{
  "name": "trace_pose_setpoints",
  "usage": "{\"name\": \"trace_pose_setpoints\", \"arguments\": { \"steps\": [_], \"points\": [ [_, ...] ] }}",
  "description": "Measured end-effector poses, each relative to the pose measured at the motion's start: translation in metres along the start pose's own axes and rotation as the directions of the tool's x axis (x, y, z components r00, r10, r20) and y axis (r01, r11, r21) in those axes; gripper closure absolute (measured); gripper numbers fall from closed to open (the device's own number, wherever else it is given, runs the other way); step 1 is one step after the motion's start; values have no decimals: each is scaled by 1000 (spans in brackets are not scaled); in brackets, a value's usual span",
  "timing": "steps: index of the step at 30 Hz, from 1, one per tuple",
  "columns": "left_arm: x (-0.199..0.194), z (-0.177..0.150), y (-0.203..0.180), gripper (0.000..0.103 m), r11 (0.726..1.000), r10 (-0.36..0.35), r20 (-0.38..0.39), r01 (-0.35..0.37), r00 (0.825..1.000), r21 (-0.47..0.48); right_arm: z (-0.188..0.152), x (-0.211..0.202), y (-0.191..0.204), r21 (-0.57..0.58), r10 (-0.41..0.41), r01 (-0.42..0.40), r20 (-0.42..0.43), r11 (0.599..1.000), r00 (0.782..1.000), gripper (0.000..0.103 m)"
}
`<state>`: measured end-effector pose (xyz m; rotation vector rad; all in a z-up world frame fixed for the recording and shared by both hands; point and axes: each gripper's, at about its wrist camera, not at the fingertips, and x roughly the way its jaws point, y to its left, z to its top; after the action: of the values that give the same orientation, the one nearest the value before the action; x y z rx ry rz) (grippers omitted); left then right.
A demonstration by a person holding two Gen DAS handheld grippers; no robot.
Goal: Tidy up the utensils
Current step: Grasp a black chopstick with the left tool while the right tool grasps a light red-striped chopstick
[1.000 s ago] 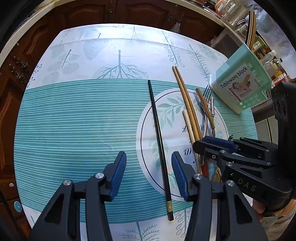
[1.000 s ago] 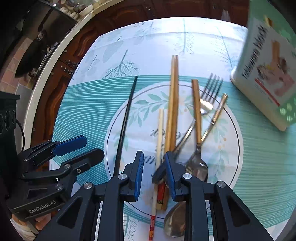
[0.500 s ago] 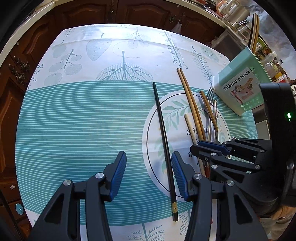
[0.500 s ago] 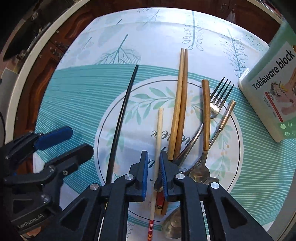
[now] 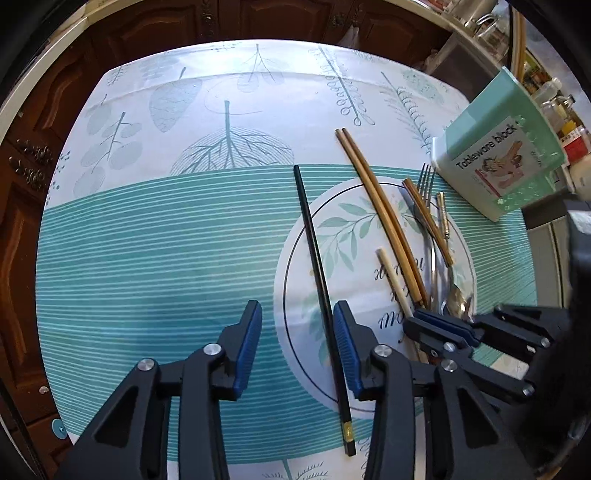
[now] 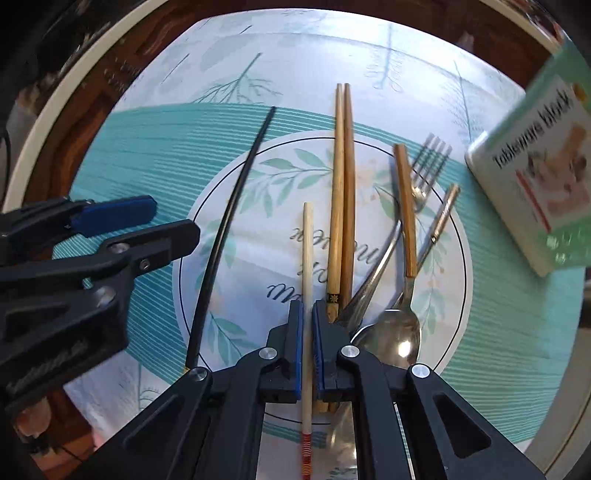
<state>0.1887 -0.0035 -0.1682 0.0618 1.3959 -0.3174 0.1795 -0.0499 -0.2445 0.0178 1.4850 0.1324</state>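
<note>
My right gripper (image 6: 307, 314) is shut on a pale chopstick (image 6: 307, 251) with a red-striped end, low over the tablecloth. My left gripper (image 5: 297, 317) is open, with a black chopstick (image 5: 317, 254) lying between its fingers, close to the right pad (image 5: 345, 343). To the right lie a pair of brown chopsticks (image 6: 341, 184), a wooden-handled spoon (image 6: 404, 221), a fork (image 6: 424, 177) and another metal utensil (image 6: 441, 221). A mint "Tableware block" holder (image 5: 498, 162) stands at the far right.
The utensils lie on a teal and white leaf-print tablecloth (image 5: 147, 236) on a round table. Dark wooden cabinets (image 5: 295, 18) stand behind it. Bottles and jars (image 5: 554, 110) crowd a counter at the far right.
My right gripper has closed its jaws onto the pale chopstick. My left gripper has shifted right, so the black chopstick now lies between its fingers.
</note>
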Motion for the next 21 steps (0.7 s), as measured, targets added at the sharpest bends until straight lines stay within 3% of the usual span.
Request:
{"name": "trace_pose_setpoints", "arguments": {
  "steps": [6, 9, 12, 20, 21],
  "points": [
    [19, 16, -22, 72, 997, 68, -59, -66, 996, 34, -11, -5, -23, 81, 95, -97, 23, 992, 995, 98],
    [27, 19, -34, 83, 993, 101, -94, -94, 990, 74, -15, -4, -28, 93, 120, -122, 26, 988, 992, 98],
    [31, 21, -43, 86, 987, 138, -112, -127, 984, 100, -22, -2, -35, 100, 138, -140, 31, 985, 990, 98],
    [39, 37, -57, 88, 982, 173, -169, -156, 970, 108, -37, -9, -54, 118, 186, -189, 41, 975, 982, 98],
    [40, 39, -59, 91, 983, 167, -180, -150, 969, 106, -36, -9, -54, 119, 191, -194, 42, 974, 981, 98]
  ]
}}
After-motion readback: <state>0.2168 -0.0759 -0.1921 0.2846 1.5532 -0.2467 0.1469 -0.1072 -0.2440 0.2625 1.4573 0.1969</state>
